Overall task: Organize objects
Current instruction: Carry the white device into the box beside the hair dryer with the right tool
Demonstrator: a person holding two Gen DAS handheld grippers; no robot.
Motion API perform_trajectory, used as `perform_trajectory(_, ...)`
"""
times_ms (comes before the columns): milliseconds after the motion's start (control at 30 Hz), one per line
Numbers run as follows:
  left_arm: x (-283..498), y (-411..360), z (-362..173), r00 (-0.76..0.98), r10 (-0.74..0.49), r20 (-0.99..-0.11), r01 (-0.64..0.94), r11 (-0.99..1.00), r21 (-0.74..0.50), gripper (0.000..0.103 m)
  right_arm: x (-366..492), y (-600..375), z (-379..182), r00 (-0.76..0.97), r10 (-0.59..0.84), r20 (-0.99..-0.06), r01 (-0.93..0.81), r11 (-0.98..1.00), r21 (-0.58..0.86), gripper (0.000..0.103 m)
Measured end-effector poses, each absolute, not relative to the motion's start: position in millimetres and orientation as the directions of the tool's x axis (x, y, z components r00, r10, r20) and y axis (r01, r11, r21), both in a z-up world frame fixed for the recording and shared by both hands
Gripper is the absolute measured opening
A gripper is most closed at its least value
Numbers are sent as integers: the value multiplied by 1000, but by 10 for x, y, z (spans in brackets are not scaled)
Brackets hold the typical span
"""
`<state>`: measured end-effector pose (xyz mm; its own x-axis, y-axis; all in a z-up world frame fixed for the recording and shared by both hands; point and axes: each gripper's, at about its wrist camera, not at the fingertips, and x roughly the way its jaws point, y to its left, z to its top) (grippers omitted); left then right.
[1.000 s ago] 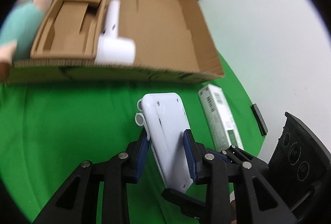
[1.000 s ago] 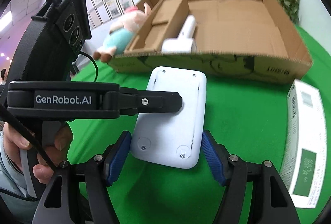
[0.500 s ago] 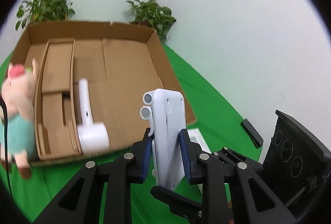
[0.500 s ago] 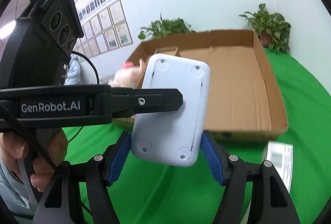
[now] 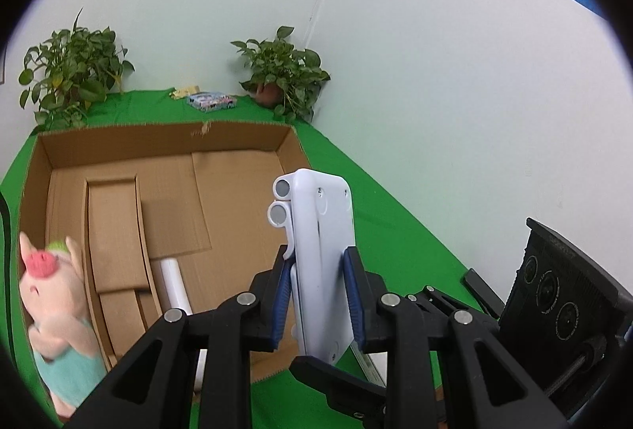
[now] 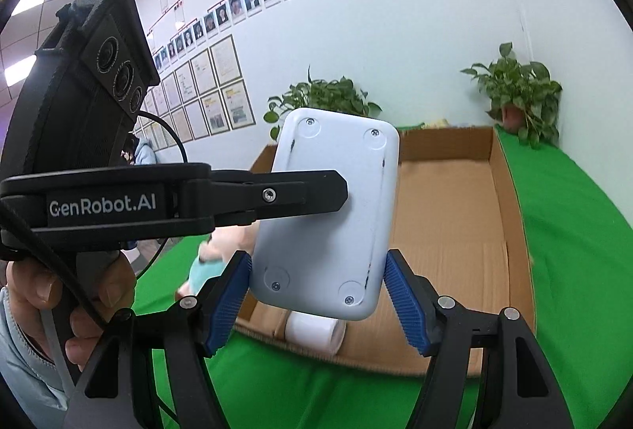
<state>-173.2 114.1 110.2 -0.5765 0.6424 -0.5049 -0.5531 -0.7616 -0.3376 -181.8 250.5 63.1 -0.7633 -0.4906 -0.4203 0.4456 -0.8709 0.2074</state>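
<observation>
Transfer step. The left gripper [image 5: 318, 294] is clamped across the thin faces of a white device [image 5: 322, 251], held upright in the air above the near edge of the cardboard box [image 5: 166, 140]. The right gripper [image 6: 318, 296] stands spread, its pads flanking the device's lower end; contact cannot be told. Judged next move: carry the device over the box floor, lower it, release. The left view alone shows the plush pig [image 5: 51, 314] at the box's left wall; the right view alone shows the device's broad screwed back and the hand [image 6: 51, 302].
</observation>
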Motion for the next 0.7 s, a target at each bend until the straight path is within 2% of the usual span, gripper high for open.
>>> perform_trajectory(200,-2013,1143,1336,-594,638,-490,-555,-766,-325,24,-2151,2465,960,-767,-497,-405,449,-867,215,66)
perform_trajectory(367,-2276,1136,1374,-590,635,-500,-544,-769,-335,24,-2464,2463,1113,-748,-507,-427,445,-862,244,66)
perform_trajectory(500,-2459,1144,1137,-559,616,-555,-505,-784,-361,24,-2703,2464,948,-686,-527,-502,449,-849,279,66)
perform_trajectory(700,-2680,1203,503,-470,595,-652,-418,-801,-429,24,-2932,2524,271,-576,-542,-611,410,-839,358,66)
